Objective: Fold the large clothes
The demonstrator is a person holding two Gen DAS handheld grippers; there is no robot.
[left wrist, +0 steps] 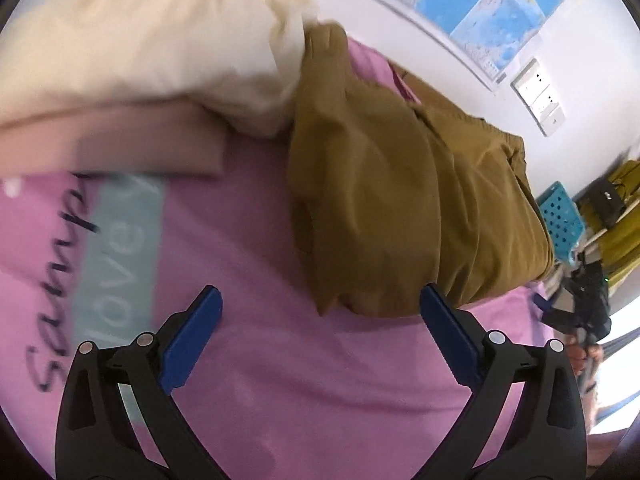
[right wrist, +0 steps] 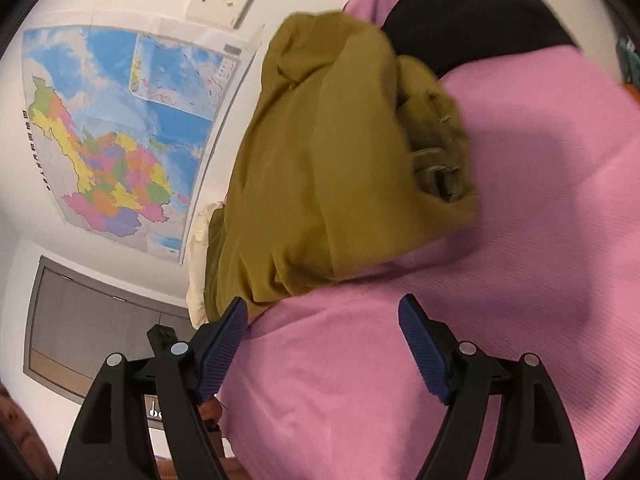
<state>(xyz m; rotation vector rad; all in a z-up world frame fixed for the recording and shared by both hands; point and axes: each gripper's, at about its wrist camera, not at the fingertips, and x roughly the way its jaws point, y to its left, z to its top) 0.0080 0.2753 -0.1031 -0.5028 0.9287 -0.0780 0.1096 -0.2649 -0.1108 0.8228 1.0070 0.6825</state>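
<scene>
A crumpled olive-brown garment [left wrist: 400, 200] lies in a heap on a pink sheet [left wrist: 300, 380] with printed lettering. My left gripper [left wrist: 320, 320] is open and empty, just short of the heap's near edge. In the right wrist view the same olive-brown garment [right wrist: 320, 160] lies on the pink sheet [right wrist: 520, 240]. My right gripper [right wrist: 322, 320] is open and empty, its left finger close to the heap's lower edge.
A cream garment [left wrist: 140, 40] and a beige folded piece [left wrist: 120, 144] lie at the far left. A black garment [right wrist: 472, 24] lies behind the heap. A map [right wrist: 120, 132] hangs on the wall. A blue crate [left wrist: 560, 216] stands at the right.
</scene>
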